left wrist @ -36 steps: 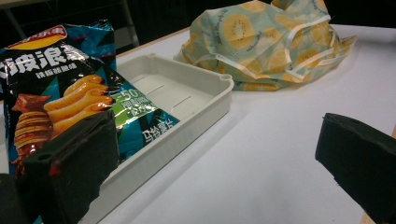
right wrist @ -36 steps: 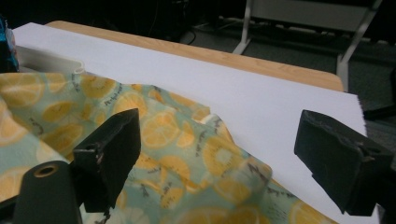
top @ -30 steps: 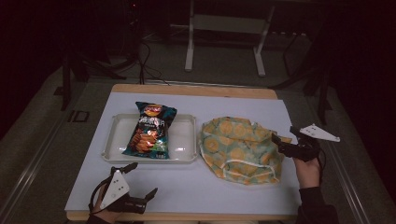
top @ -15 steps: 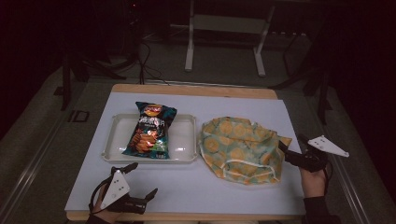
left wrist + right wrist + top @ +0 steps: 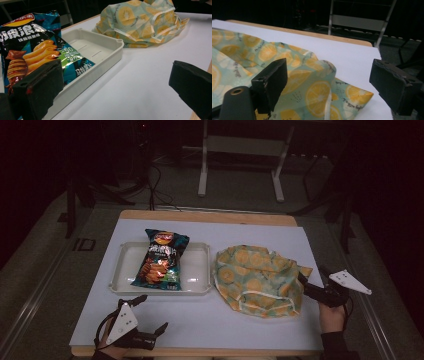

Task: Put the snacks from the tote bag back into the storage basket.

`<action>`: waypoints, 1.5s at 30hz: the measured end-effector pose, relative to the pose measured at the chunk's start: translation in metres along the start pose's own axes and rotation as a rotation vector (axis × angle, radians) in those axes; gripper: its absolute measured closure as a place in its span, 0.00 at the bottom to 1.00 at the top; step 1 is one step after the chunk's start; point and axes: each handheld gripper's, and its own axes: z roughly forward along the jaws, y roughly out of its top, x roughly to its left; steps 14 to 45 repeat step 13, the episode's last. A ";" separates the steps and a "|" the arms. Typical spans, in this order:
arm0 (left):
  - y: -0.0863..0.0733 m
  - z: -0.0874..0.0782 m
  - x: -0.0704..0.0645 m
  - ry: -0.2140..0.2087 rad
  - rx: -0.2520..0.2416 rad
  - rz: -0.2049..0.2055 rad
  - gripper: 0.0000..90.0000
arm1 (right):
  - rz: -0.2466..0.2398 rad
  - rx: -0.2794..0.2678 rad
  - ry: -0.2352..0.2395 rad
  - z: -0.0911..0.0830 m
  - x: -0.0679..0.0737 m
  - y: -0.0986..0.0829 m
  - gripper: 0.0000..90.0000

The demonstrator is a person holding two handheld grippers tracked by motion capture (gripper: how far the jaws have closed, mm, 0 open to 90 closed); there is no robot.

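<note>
Right gripper, jaws wide and empty at the cloth bag's right edge, risks pinching one loose layer, dragging the bag instead of lifting it.

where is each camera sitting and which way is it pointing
High view: above the person's side, looking forward and down on the table; forearms, left gripper and right gripper show.
Left gripper view: rides the left gripper, low over the table, facing the chip bag in the white tray; its open black jaws show.
Right gripper view: rides the right gripper, facing the lemon-print cloth bag; its open jaws show.
Shared: the cloth bag appears in both gripper views.
</note>
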 end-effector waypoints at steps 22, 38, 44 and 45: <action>0.000 0.001 0.000 -0.001 0.006 0.007 0.00 | -0.015 0.009 -0.004 0.003 0.001 -0.004 0.16; 0.000 0.001 0.000 -0.001 0.006 0.007 0.00 | -0.015 0.009 -0.004 0.003 0.001 -0.004 0.16; 0.000 0.001 0.000 -0.001 0.006 0.007 0.00 | -0.015 0.009 -0.004 0.003 0.001 -0.004 0.16; 0.000 0.001 0.000 -0.001 0.006 0.007 0.00 | -0.015 0.009 -0.004 0.003 0.001 -0.004 0.16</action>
